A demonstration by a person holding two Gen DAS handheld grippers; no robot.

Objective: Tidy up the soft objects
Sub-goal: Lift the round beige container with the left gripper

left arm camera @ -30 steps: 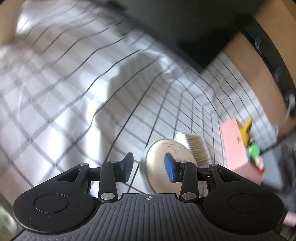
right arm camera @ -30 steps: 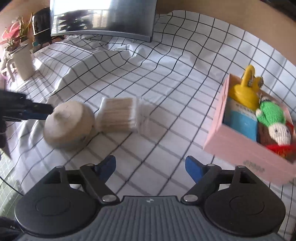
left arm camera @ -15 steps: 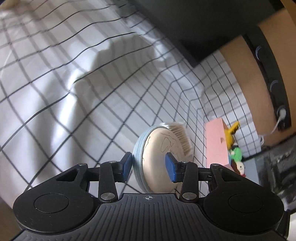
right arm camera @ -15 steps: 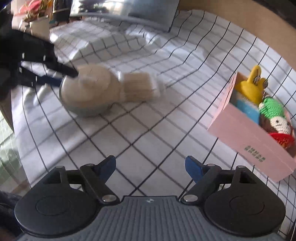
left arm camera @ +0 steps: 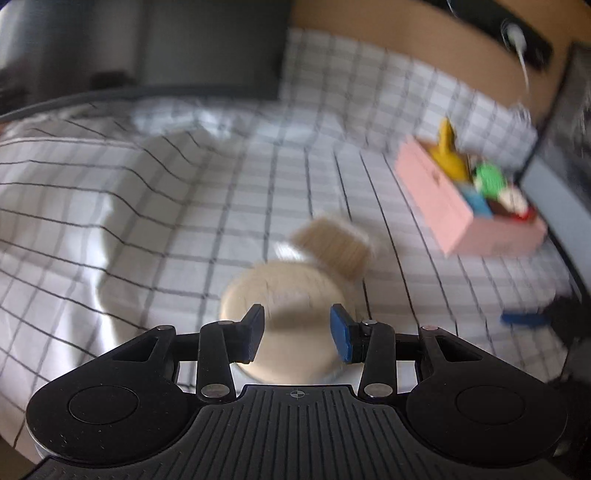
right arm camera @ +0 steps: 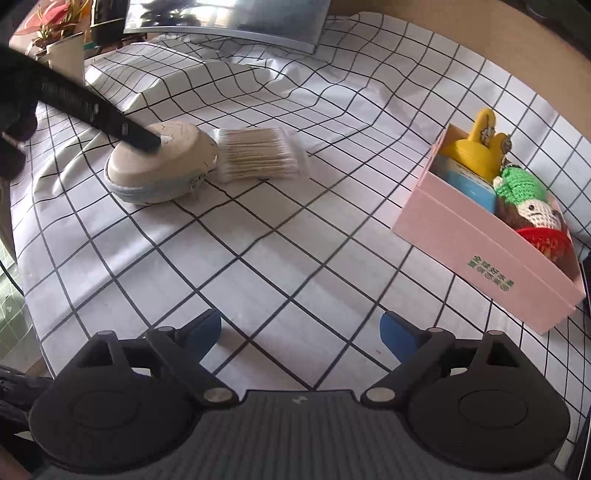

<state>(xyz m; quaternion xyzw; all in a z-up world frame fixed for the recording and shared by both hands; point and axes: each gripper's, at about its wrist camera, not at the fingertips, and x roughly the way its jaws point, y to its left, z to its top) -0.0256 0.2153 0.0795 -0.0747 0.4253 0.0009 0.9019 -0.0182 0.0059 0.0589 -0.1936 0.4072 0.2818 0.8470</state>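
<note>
Down on the checked cloth (right arm camera: 280,229) that covers the tabletop, a round beige pouch (right arm camera: 162,166) with a pale blue band around its base lies flat, and a clear packet of cotton swabs (right arm camera: 258,153) lies just beside it, touching its right edge in the right wrist view. The left hand-held gripper (left arm camera: 297,332) hangs over the pouch with its blue pads on either side of the beige top; its jaws are opening, and the left wrist view, which is blurred, shows gaps between pads and fabric, so the pouch sits between them without being pressed. From the right wrist view one dark finger (right arm camera: 110,122) of that same tool reaches in from the upper left and its tip lies on the pouch's crown. The right hand-held gripper (right arm camera: 300,328) is low over a bare patch of the cloth, well apart from pouch and swabs; its jaws are spreading wide with nothing between them. Off to the right stands a pink box (right arm camera: 476,251) with green lettering on its side, near the far right edge of the cloth. Inside it are a yellow toy (right arm camera: 476,144) at the far end, a blue item (right arm camera: 469,184) beneath it, and a crocheted doll (right arm camera: 532,206) with a green hat and a red lower part. At the back a monitor (right arm camera: 229,18) stands on the cloth, with a white pot of red-leaved plants (right arm camera: 62,55) to its left.
</note>
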